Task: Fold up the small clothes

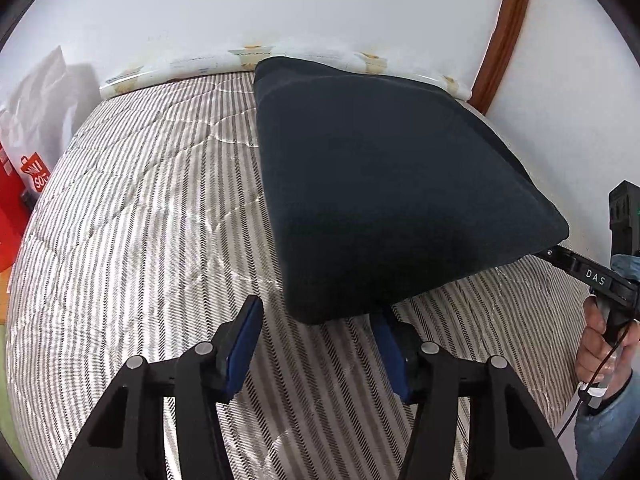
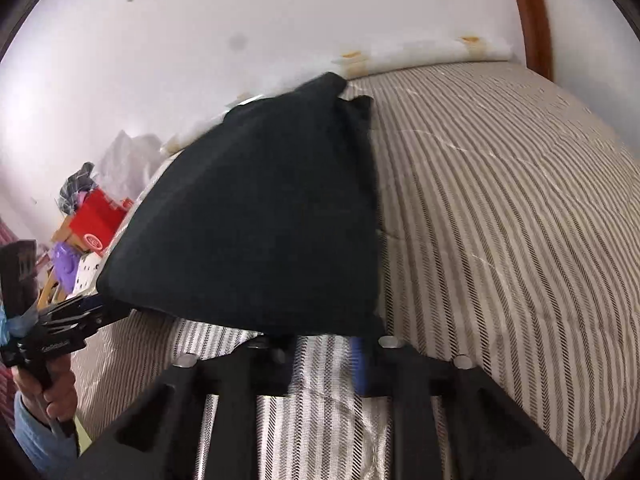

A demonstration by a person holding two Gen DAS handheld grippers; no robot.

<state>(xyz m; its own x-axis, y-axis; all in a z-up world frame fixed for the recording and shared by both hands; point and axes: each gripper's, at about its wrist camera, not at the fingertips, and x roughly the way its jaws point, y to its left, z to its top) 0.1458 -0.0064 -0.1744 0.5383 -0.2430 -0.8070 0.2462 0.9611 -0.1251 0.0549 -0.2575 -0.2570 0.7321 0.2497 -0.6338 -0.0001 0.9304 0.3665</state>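
A dark navy cloth [image 1: 380,184] is lifted off the striped bed cover [image 1: 140,200], with its far end near the wall. My left gripper [image 1: 316,309] is open. Its left pad [image 1: 242,344] is bare, and the cloth's near corner lies over the right finger. The right gripper [image 1: 556,257] comes in from the right and is shut on the cloth's other near corner, which is pulled to a point. From the right wrist, the cloth [image 2: 260,220] hangs over that gripper [image 2: 316,348] and hides its fingertips. The left gripper [image 2: 94,305] sits at the cloth's left corner.
A white wall runs behind the bed, with a brown wooden frame [image 1: 508,32] at the right. A red bag [image 1: 24,184] and white plastic stand left of the bed. Beyond the bed's edge lie a red box [image 2: 96,220] and clutter. A hand [image 1: 600,344] grips the right handle.
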